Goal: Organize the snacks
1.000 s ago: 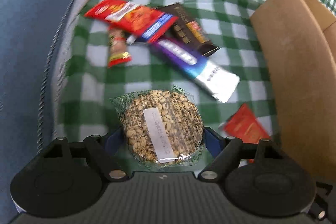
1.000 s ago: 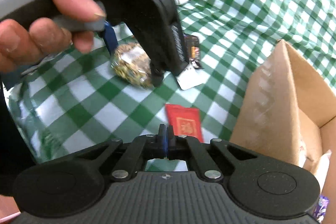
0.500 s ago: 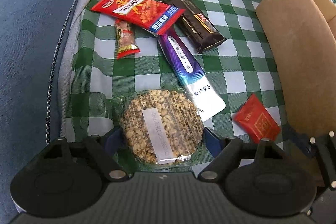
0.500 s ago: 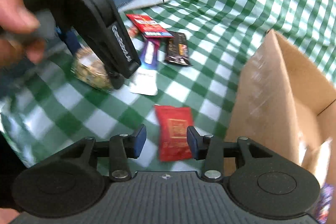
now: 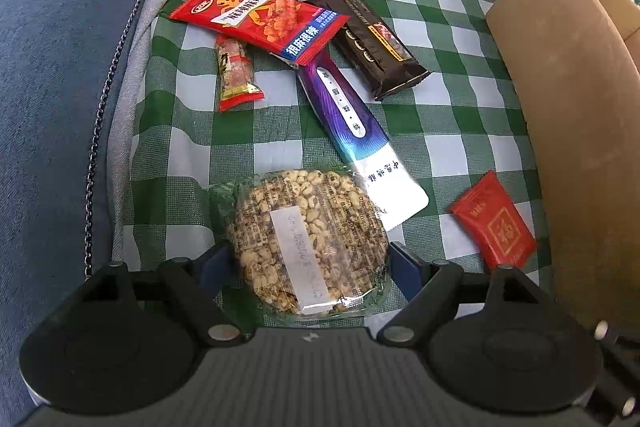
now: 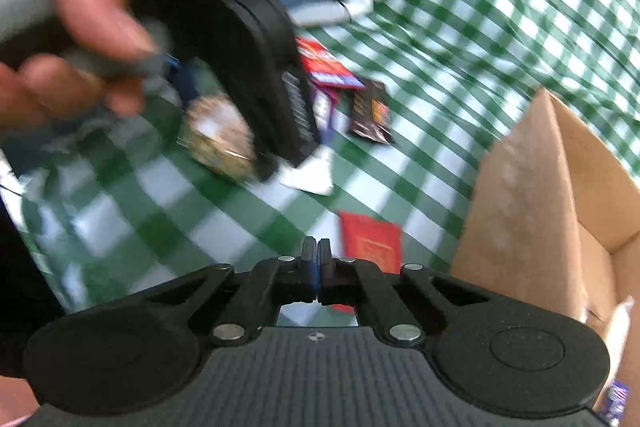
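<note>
My left gripper (image 5: 308, 263) is shut on a round puffed-grain cake in clear wrap (image 5: 310, 239) and holds it above the green checked cloth (image 5: 452, 131). Beyond it lie a purple-and-white bar (image 5: 356, 131), a red snack bag (image 5: 260, 21), a dark chocolate bar (image 5: 376, 43), a small red candy (image 5: 236, 73) and a small red packet (image 5: 496, 227). My right gripper (image 6: 316, 263) is shut and empty, just above the red packet (image 6: 370, 239). The left gripper with the cake (image 6: 220, 139) shows blurred in the right wrist view.
An open cardboard box (image 5: 576, 99) stands at the right, also in the right wrist view (image 6: 560, 207), with packets in its bottom. A blue cushion (image 5: 52, 67) and grey fabric edge (image 5: 132, 75) border the cloth on the left.
My right gripper opened half a second ago and has shut again, empty. The left gripper has lifted and drawn back a little with the cake.
</note>
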### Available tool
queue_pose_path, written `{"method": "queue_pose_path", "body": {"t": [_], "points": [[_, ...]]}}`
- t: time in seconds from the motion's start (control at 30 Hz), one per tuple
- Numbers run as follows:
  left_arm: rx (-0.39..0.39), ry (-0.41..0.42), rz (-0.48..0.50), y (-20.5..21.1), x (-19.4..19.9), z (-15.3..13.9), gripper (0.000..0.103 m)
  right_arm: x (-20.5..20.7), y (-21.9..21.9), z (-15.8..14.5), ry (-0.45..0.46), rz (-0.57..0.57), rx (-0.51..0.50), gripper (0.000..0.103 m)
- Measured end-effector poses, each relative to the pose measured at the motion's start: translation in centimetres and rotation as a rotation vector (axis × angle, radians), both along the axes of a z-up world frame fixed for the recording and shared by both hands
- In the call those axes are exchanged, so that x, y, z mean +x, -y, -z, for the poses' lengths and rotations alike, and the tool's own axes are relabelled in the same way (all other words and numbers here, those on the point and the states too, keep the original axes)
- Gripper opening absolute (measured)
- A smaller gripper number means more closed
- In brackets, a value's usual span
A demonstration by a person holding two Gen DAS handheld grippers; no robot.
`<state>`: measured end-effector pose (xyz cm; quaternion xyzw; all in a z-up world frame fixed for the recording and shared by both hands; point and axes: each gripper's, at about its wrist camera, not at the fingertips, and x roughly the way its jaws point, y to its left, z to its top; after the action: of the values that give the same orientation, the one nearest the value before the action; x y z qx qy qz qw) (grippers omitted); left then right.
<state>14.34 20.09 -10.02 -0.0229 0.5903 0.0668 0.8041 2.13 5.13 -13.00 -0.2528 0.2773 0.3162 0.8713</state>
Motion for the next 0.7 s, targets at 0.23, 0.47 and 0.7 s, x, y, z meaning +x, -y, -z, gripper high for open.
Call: {"method": "queue_pose_path", "body": {"t": [0.23, 0.47, 0.7], "points": [[0.008, -0.005, 0.006, 0.2, 0.0, 0.1, 0.086, 0.4, -0.2, 0.5, 0.054, 0.068, -0.072, 0.042], [0.014, -0.01, 0.01, 0.2, 0.1, 0.3, 0.086, 2.3, -1.1, 2.7, 0.045, 0.129, -0.192, 0.029], [0.011, -0.004, 0.01, 0.2, 0.0, 0.2, 0.086, 2.9, -0.4, 2.0, 0.017, 0.112, -0.128, 0.001]]}}
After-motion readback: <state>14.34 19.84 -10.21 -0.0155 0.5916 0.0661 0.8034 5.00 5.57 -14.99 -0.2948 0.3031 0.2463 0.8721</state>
